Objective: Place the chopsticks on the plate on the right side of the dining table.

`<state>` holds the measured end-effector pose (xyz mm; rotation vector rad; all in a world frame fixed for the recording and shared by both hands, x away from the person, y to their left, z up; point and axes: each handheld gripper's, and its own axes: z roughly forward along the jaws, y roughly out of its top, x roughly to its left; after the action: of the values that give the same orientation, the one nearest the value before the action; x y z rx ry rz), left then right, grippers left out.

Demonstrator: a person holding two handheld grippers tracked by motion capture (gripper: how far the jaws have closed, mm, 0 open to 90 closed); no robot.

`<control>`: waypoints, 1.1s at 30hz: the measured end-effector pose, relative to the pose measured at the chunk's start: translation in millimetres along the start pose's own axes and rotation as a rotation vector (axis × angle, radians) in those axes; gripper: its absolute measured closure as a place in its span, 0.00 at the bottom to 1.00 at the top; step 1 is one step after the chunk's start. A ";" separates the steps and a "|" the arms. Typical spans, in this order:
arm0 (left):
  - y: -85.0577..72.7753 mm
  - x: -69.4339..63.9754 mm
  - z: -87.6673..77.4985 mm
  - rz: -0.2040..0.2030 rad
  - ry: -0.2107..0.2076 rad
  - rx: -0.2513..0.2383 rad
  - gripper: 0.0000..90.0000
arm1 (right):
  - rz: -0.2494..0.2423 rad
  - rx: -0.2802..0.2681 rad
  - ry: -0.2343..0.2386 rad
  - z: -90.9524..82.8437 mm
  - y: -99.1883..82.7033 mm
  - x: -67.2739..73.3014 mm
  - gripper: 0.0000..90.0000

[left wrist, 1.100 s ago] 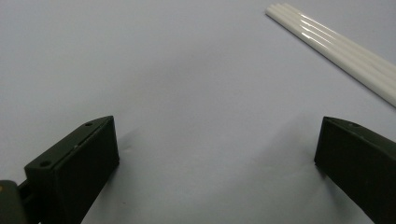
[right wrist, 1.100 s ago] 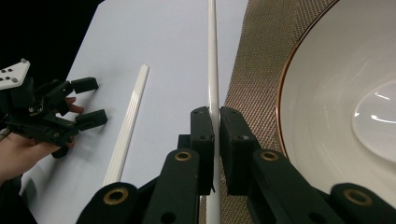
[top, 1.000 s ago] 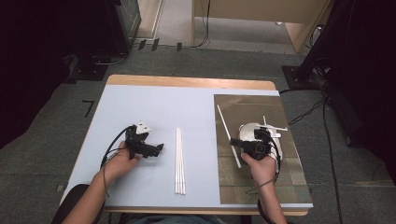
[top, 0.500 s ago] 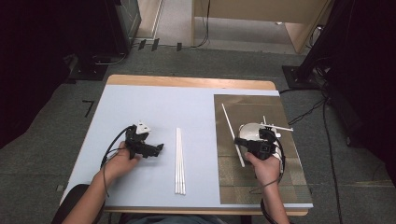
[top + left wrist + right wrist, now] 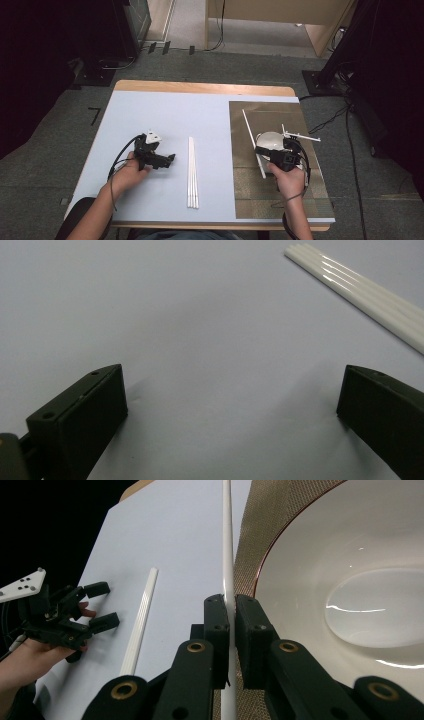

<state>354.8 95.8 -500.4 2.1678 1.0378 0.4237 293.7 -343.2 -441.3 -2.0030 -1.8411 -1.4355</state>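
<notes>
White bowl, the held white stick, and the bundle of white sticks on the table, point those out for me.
white bowl (image 5: pixel 350 580), right gripper view, inner wall.
held white stick (image 5: pixel 227 550), right gripper view, shaft above the jaws.
bundle of white sticks (image 5: pixel 192 170), high view, middle of its length.

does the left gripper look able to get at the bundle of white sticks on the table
Probably yes. The left gripper is open and empty, pointing toward the white sticks, with bare table between them. The right gripper holds another stick by the bowl.
</notes>
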 end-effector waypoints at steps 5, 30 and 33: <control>0.0 0.0 0.0 0.000 0.000 0.000 0.00 | 0.006 -0.008 0.002 -4.0 0.9 -2.9 0.95; 0.0 0.0 0.0 0.000 0.000 0.000 0.00 | 0.043 -0.032 0.004 -20.4 3.5 -13.5 0.95; 0.0 0.1 0.0 0.000 0.000 0.000 0.00 | 0.049 -0.034 0.002 -22.8 4.0 -14.8 0.95</control>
<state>354.8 95.9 -500.4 2.1679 1.0375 0.4232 286.2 -369.1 -436.0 -2.0463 -1.7655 -1.4644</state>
